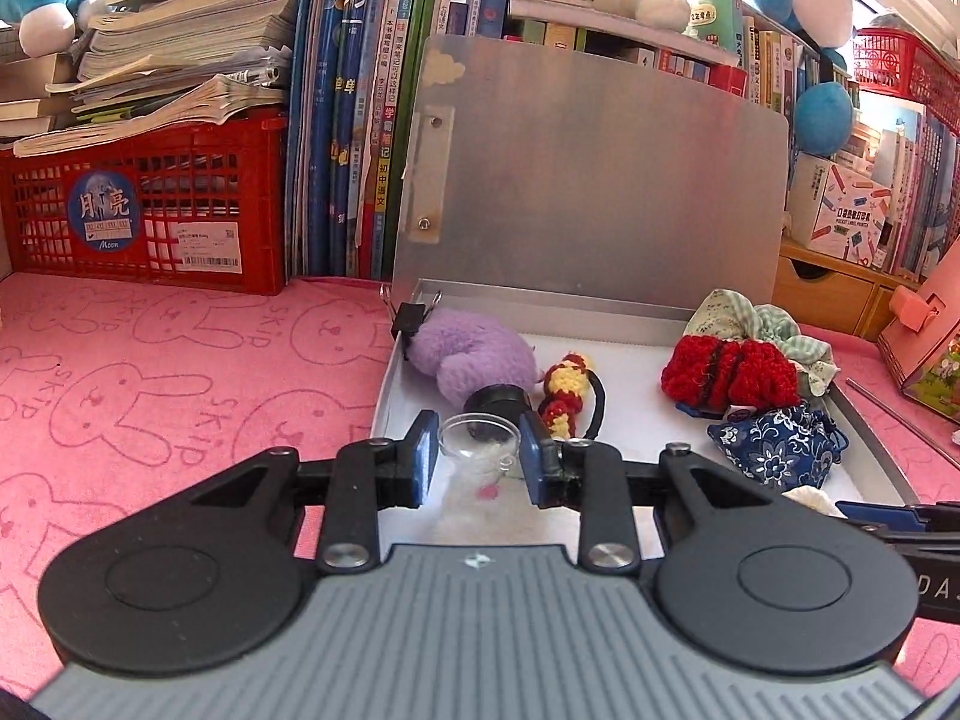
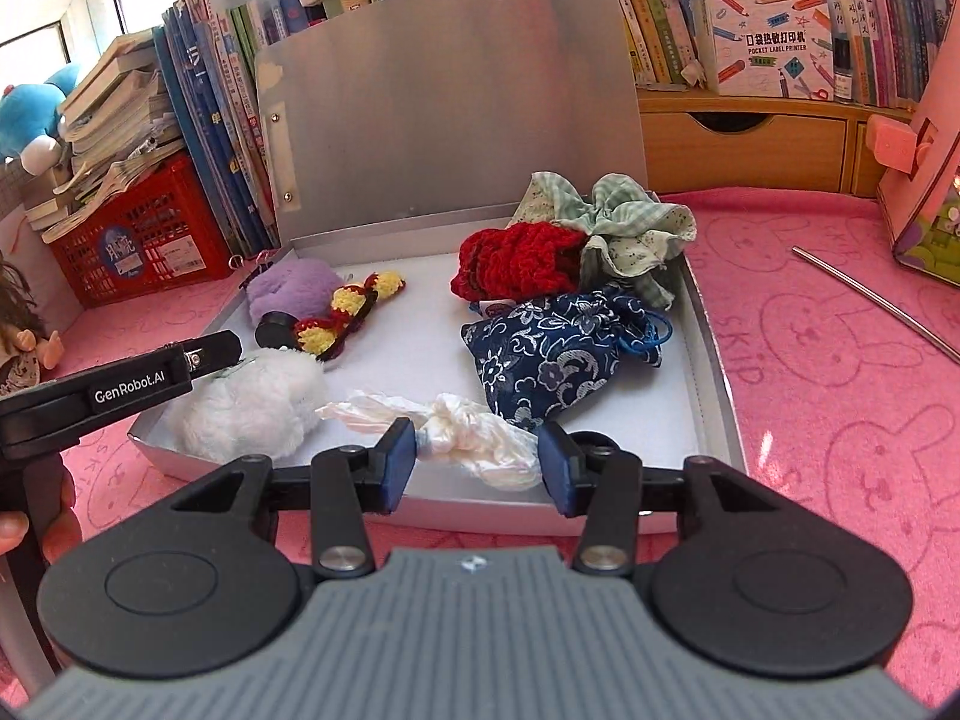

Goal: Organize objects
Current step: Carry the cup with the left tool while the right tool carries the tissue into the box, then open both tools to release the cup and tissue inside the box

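Note:
An open silver tin box [image 1: 870, 450] [image 2: 714, 360] lies on the pink cloth. Inside lie a purple plush [image 1: 474, 354] [image 2: 288, 288], a red-and-yellow crochet hair tie [image 1: 567, 390] [image 2: 342, 312], a red knitted piece [image 1: 729, 375] [image 2: 516, 258], a green checked scrunchie [image 1: 774, 324] [image 2: 630, 228] and a blue floral pouch [image 1: 774, 444] [image 2: 558, 354]. My left gripper [image 1: 478, 459] is shut on a clear dome with white fluff [image 1: 480, 444], seen as a white plush [image 2: 252, 408] in the right view. My right gripper [image 2: 477, 459] is open around a white plastic-wrapped bundle [image 2: 474, 435] at the box's front edge.
A red crate [image 1: 144, 204] with stacked papers and a row of upright books [image 1: 354, 120] stand behind the box. A wooden drawer unit [image 2: 750, 144], a pink box [image 2: 924, 180] and a metal rod [image 2: 870, 300] lie to the right.

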Available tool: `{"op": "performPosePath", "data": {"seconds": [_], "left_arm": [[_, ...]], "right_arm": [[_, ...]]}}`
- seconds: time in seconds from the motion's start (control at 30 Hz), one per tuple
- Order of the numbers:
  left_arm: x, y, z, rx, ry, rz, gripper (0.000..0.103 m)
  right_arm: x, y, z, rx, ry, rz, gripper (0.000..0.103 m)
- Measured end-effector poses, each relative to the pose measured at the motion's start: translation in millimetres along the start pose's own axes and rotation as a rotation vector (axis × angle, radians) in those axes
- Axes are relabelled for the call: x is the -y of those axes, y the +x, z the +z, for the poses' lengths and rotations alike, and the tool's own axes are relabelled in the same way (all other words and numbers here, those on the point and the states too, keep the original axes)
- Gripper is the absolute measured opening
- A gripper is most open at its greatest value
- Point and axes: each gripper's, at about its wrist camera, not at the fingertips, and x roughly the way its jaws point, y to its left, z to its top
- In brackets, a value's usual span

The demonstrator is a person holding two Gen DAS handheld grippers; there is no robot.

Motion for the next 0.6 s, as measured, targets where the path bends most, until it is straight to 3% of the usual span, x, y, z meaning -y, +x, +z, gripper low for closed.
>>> {"op": "performPosePath", "data": {"seconds": [0.13, 0.17, 0.3, 0.47, 0.6], "left_arm": [[1, 2, 0, 0.004, 0.001, 0.005, 0.035], [2, 1, 1, 0.003, 0.008, 0.003, 0.036], [7, -8, 1, 0.026, 0.032, -0.009, 0.068], [16, -29, 6, 0.062, 0.061, -0.041, 0.074], [23, -48, 4, 0.073, 0.088, -0.067, 0.077]], "right_arm": [[-2, 2, 0, 0.008, -0.017, -0.005, 0.054], [-3, 2, 0, 0.009, -0.022, -0.008, 0.062], [-7, -2, -1, 0.027, -0.045, -0.017, 0.074], [-8, -16, -1, 0.061, -0.068, -0.016, 0.086], [-6, -33, -3, 0.086, -0.091, -0.016, 0.087]]}}
